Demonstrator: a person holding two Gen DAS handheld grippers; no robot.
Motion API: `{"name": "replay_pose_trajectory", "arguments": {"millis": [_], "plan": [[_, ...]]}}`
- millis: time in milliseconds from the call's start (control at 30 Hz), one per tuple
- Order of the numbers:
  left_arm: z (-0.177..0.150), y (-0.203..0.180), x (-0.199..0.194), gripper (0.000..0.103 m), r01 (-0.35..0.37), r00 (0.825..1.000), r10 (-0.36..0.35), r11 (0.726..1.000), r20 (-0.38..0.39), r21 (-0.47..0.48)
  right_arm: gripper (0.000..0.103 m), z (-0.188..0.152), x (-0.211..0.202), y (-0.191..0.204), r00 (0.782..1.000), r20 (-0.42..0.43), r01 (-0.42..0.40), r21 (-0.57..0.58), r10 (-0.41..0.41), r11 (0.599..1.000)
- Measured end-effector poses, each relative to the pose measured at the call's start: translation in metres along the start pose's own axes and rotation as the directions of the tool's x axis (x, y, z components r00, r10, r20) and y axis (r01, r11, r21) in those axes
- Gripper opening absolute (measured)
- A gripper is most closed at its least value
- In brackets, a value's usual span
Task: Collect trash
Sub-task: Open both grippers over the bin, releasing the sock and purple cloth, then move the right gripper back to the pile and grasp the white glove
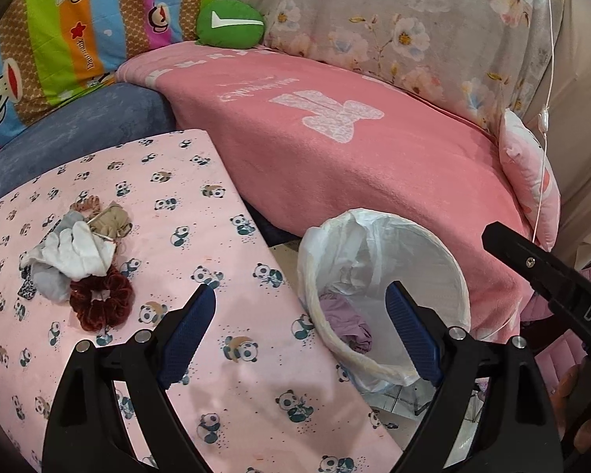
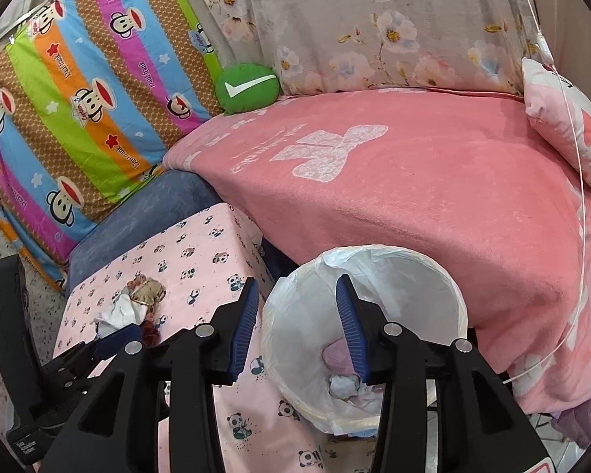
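A: Both tools gape with nothing in them: left tool [image 1: 300, 317], right tool [image 2: 295, 317]. Where's the trash?

B: The pile [image 1: 77, 260] lies ahead-left of the left tool; bin [image 1: 382, 295] right. Pinch one piece squarely.

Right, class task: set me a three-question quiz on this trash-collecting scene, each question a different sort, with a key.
1. True or false: the left gripper is shut on the dark red scrunchie.
2. Multiple choice: the bin is lined with A) a white plastic bag, B) a black plastic bag, C) newspaper.
3. Fill in: the pile of scraps lies on a pink cloth printed with ____.

Key:
1. False; both the left and the right gripper are open and empty, and the scrunchie lies on the cloth.
2. A
3. pandas
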State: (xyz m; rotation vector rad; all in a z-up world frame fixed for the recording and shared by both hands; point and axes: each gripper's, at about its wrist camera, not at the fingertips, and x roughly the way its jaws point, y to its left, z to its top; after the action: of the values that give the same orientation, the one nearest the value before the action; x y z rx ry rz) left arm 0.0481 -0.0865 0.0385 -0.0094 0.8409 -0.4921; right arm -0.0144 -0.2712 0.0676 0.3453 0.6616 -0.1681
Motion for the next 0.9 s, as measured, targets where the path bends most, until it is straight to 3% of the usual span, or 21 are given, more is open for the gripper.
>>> {"name": "replay_pose_trajectory", "arguments": {"millis": [600,900], "plan": [[-0.022,0.09,-0.033,0.084,-0.114,0.993,0.118,0.983,0.024,-0.141,0.048,-0.031,0.024,0.099,0.994,-0.105,-0.052,-0.174,0.034,0.983],[-0.036,0.145,-0.044,0.084,-0.161,0.985,0.169,0.959,0.015,-0.232,0.048,-0.044,0.038,0.146,0.987,-0.15,-0.087,-0.241,0.052,0.967]]}}
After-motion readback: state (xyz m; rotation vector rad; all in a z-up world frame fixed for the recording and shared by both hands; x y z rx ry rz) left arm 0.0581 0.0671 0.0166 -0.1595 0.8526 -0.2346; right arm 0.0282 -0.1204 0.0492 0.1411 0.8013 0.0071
